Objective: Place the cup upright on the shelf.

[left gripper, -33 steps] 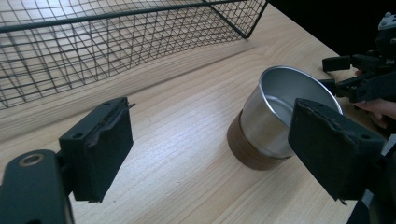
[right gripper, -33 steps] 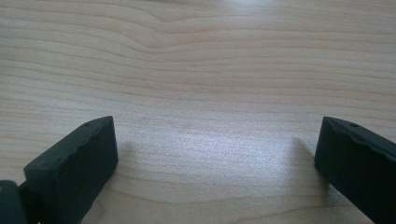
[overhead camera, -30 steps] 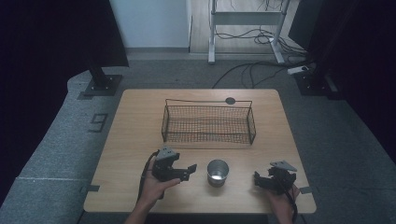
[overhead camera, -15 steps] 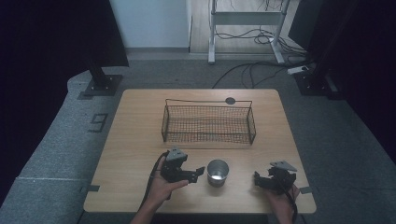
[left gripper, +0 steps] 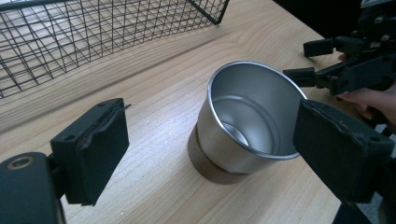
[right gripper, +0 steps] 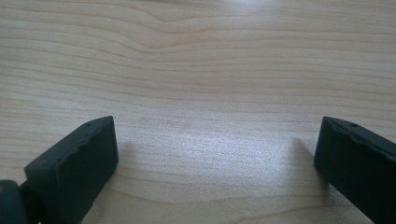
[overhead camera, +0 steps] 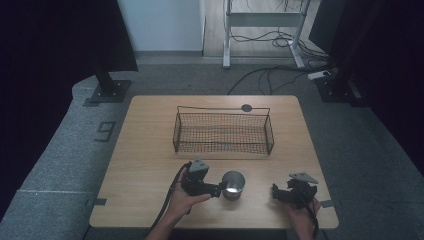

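Legible markings: one numeral, on the floor.

From the high view you can read a single dark digit "9" [overhead camera: 105, 131] laid flat on the grey carpet [overhead camera: 60, 150], just beside the left edge of the wooden table [overhead camera: 150, 150] and near the black stand base [overhead camera: 106, 92]. Whether it is tape or paint cannot be told. Nothing else you have in front of you carries readable text: no brand, label or number can be made out on the metal cup [left gripper: 250, 123], the wire basket [overhead camera: 223, 132], or either gripper view.
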Demonstrator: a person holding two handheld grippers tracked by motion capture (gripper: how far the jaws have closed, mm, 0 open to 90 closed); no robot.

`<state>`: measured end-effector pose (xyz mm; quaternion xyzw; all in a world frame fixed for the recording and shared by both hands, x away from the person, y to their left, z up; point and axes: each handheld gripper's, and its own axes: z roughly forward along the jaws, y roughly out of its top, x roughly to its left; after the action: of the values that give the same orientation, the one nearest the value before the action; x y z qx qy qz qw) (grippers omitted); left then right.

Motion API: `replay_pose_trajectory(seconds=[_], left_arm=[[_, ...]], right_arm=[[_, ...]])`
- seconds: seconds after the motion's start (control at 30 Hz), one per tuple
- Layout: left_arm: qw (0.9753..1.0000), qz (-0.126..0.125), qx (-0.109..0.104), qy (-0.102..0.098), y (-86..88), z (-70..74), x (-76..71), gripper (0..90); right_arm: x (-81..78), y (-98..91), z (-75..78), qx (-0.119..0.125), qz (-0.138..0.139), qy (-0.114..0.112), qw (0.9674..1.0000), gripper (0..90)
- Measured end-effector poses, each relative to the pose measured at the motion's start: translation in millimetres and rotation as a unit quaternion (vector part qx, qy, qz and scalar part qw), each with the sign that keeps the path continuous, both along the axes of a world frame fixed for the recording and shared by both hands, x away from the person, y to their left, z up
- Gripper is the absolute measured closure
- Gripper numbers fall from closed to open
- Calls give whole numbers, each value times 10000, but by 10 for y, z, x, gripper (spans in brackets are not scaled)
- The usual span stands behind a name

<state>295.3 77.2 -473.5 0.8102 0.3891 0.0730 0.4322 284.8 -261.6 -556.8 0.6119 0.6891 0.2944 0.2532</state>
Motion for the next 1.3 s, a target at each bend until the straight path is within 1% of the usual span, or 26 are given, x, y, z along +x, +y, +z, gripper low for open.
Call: replay_pose_trajectory(seconds=[0.07, 0.23, 0.33, 0.47, 0.67, 0.83, 0.93, 1.13, 1.3], left_arm=[[10000, 0, 15, -18, -29, -12, -12, 96], [9998, -191, -46, -46, -87, -30, -58, 52], [9998, -199, -49, -58, -124, -45, -70, 30], [9995, -307, -28, 19, -197, -82, -76, 15], [9991, -419, 29, 37, -300, -123, -84, 5], [9993, -348, 136, 40, -365, -167, -65, 3], [9993, -343, 148, 43, -420, -201, -53, 0], [9989, -296, 360, 8, -550, -302, -8, 0], [9989, -274, 376, -23, -605, -372, 20, 6]], right_arm=[[0, 0, -1, 0, -2, -3, 10000, 0], [0, 0, 0, -2, 0, -1, 10000, 0], [0, 0, 0, 0, -3, 1, 10000, 0], [-1, 0, 0, 1, -4, 0, 10000, 0], [-1, 0, 0, 1, -4, 1, 10000, 0], [-1, 0, 0, 1, -3, 0, 10000, 0], [0, 0, 0, -1, -4, -1, 10000, 0], [-1, 0, 0, 4, -11, 1, 10000, 0], [-1, 0, 0, 3, -23, -1, 10000, 0]])
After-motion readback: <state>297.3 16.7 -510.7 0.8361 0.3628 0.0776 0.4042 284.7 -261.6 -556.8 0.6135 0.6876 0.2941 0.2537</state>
